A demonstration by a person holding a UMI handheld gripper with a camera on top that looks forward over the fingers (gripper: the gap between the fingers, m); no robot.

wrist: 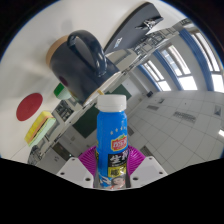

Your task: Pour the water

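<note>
My gripper is shut on a blue bottle with a white cap and a printed label. The purple pads press on both sides of its lower body. The bottle stands upright between the fingers and is held up in the air, well above the room. A dark round vessel with a pale inside lies beyond the bottle on a white table. No water can be seen.
On the white table lie a red disc, a small green object and a yellow object. A black chair stands beyond the table. Windows and a grey floor lie to the right.
</note>
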